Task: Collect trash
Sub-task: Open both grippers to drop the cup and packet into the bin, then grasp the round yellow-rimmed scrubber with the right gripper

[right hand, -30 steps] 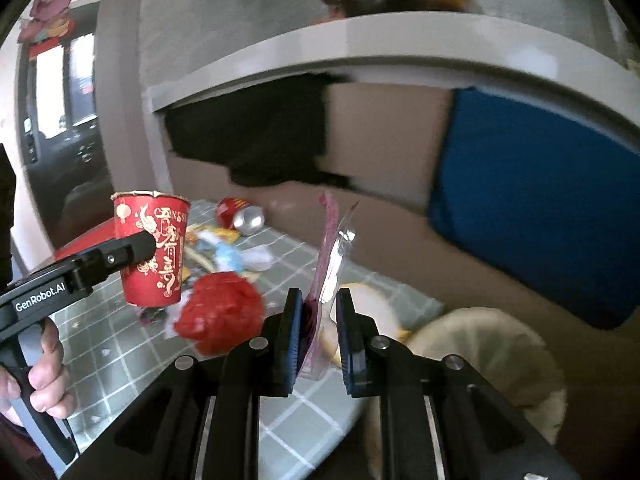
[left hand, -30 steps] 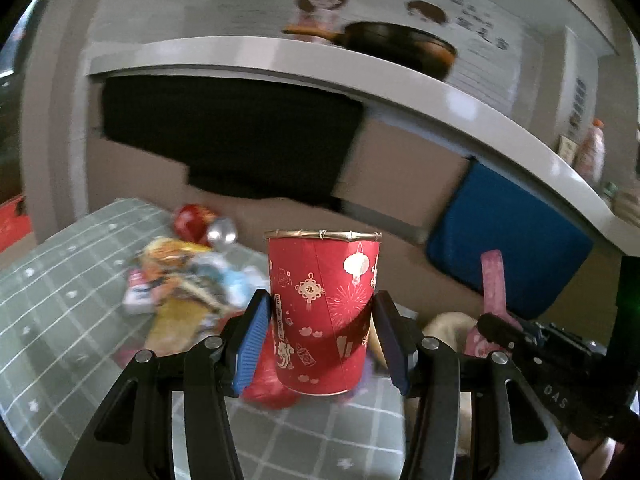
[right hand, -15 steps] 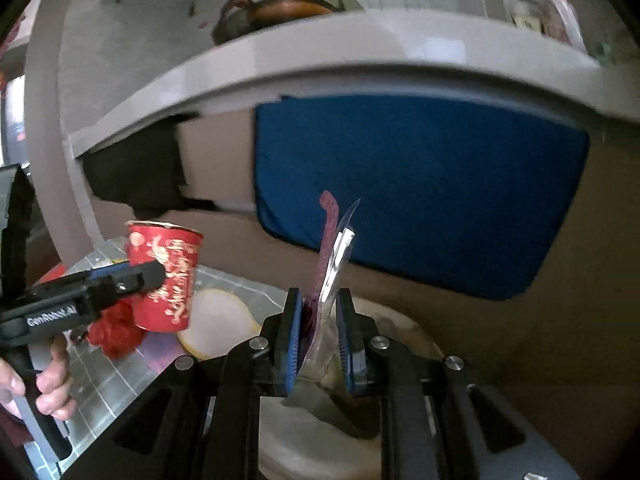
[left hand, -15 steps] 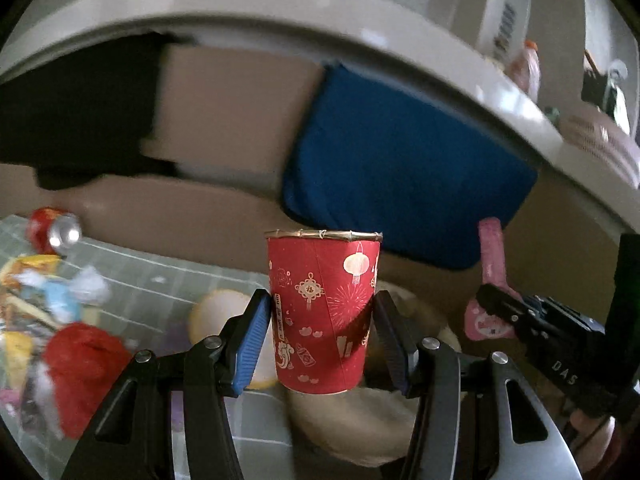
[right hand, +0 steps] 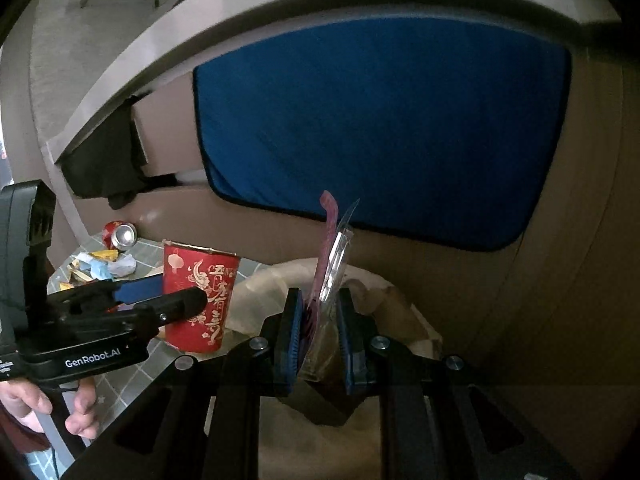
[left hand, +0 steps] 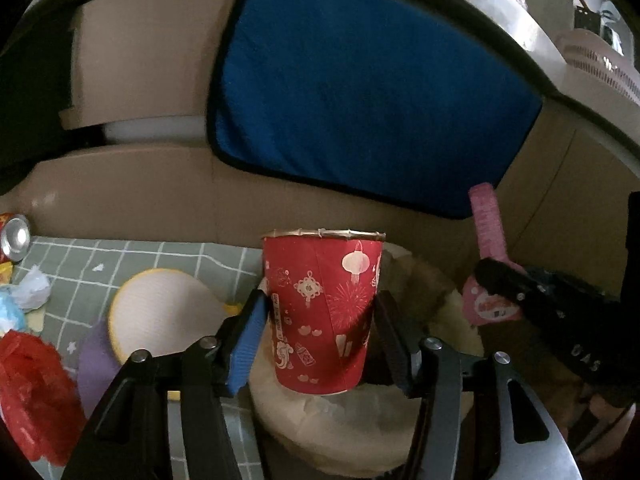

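Note:
My left gripper (left hand: pixel 320 330) is shut on a red paper cup (left hand: pixel 322 312) with gold lantern prints, held upright over the rim of a beige trash bag (left hand: pixel 344 424). The cup also shows in the right wrist view (right hand: pixel 198 298). My right gripper (right hand: pixel 318 330) is shut on a pink and clear plastic wrapper (right hand: pixel 330 256), held above the same bag (right hand: pixel 384 300). The wrapper shows at the right of the left wrist view (left hand: pixel 486 256).
A grey checked tablecloth (left hand: pixel 132 256) carries a round white pad (left hand: pixel 160 316), a red plastic bag (left hand: pixel 32 392), crumpled wrappers (right hand: pixel 100 266) and a red can (right hand: pixel 120 235). A blue cloth (left hand: pixel 368 92) hangs on the counter front behind the bag.
Both grippers have swung right, away from the trash pile on the table, and now hold the cup and the wrapper over the beige bag. Both grips are unchanged.

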`<action>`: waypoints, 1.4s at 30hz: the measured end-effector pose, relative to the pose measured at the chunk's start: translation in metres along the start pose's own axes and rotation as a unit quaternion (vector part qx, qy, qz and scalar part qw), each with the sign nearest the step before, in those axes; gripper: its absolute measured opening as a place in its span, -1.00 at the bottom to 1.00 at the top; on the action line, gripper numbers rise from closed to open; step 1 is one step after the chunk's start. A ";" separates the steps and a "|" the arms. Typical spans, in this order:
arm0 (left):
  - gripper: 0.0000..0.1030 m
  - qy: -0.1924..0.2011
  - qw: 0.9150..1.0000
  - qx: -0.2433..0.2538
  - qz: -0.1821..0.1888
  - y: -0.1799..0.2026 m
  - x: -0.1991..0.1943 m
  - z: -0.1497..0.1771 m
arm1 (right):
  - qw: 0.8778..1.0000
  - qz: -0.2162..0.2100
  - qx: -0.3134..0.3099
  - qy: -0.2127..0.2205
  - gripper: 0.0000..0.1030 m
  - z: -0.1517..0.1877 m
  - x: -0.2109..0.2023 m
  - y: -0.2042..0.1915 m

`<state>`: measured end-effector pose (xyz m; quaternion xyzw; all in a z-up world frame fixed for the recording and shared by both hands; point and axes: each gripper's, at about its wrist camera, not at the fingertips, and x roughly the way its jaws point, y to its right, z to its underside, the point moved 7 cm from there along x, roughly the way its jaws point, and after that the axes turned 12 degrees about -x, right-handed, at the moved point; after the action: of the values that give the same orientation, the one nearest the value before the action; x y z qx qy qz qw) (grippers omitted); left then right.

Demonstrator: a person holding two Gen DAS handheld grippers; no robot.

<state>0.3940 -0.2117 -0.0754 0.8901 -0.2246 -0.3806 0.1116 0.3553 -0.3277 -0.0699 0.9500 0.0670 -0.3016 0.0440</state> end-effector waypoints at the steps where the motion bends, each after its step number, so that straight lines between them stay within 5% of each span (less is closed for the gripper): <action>1: 0.12 0.001 1.000 0.002 0.002 0.001 0.001 -0.001 | 1.000 -0.003 0.005 0.001 -0.67 0.001 0.002 0.002; 3: 0.14 0.005 1.000 0.004 0.014 0.002 0.002 -0.006 | 1.000 -0.008 0.012 0.007 -0.63 0.001 0.004 0.002; 6: 0.21 0.008 0.999 -0.009 0.042 0.000 -0.003 -0.011 | 1.000 -0.001 0.026 0.007 -0.12 0.004 0.007 0.008; 7: 0.21 0.010 0.999 -0.015 0.047 -0.002 -0.006 -0.013 | 0.999 -0.001 0.032 0.006 -0.09 0.006 0.009 0.010; 11: 0.21 0.036 0.997 -0.049 0.042 -0.021 -0.022 -0.027 | 0.999 0.002 0.037 0.000 -0.09 0.011 0.009 0.011; 21: 0.21 0.083 0.988 -0.123 -0.036 -0.107 -0.096 -0.018 | 1.000 0.010 0.000 0.008 -0.09 0.002 -0.007 -0.019; 34: 0.19 0.074 0.980 -0.173 -0.070 -0.194 -0.164 0.036 | 0.989 -0.104 -0.102 -0.025 -0.10 0.003 0.038 -0.165; 42: 0.13 0.073 0.969 -0.218 -0.086 -0.245 -0.187 0.068 | 0.971 -0.045 -0.217 -0.086 -0.12 0.015 0.092 -0.203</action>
<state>0.3074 0.0914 -0.0956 0.8855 -0.0497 -0.3628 0.2858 0.3902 -0.1194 -0.1446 0.8846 0.1694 -0.3618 0.2408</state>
